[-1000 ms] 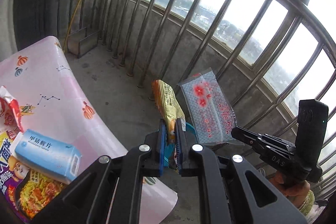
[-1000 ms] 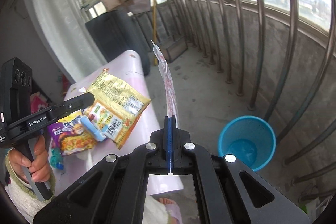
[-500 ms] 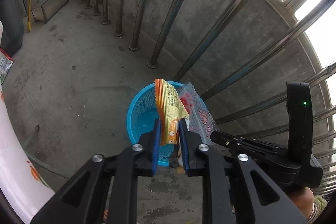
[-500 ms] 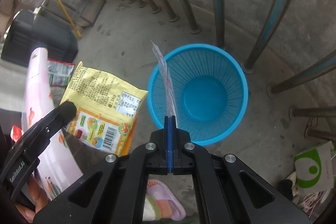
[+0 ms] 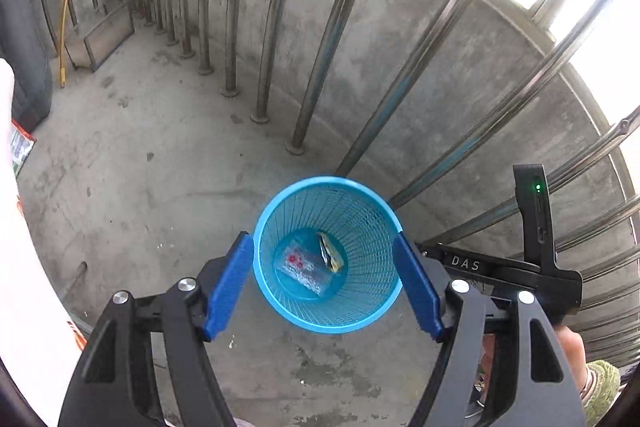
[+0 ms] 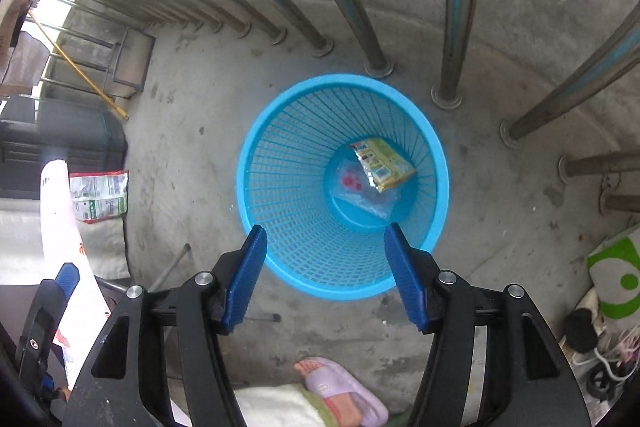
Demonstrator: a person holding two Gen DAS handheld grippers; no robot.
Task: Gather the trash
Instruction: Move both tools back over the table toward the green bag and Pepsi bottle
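Observation:
A blue mesh waste basket [image 5: 362, 313] stands on the concrete floor by the railing; it also shows in the right wrist view [image 6: 280, 227]. Inside lie a yellow snack wrapper [image 5: 330, 251] [image 6: 386, 163] and a clear wrapper with red flowers [image 5: 302, 267] [image 6: 356, 189]. My left gripper [image 5: 324, 285] is open and empty above the basket. My right gripper [image 6: 326, 277] is open and empty above the basket's near rim.
Steel railing bars [image 5: 320, 39] and a low concrete wall stand behind the basket. A pink table edge [image 6: 64, 219] is at the left, with a red and white wrapper [image 6: 100, 195] on the floor. A slippered foot [image 6: 340, 391] is below. Bags [image 6: 616, 275] lie at the right.
Both grippers opened over the basket. The yellow wrapper and the clear flowered wrapper dropped from the fingers and now lie on the basket's bottom.

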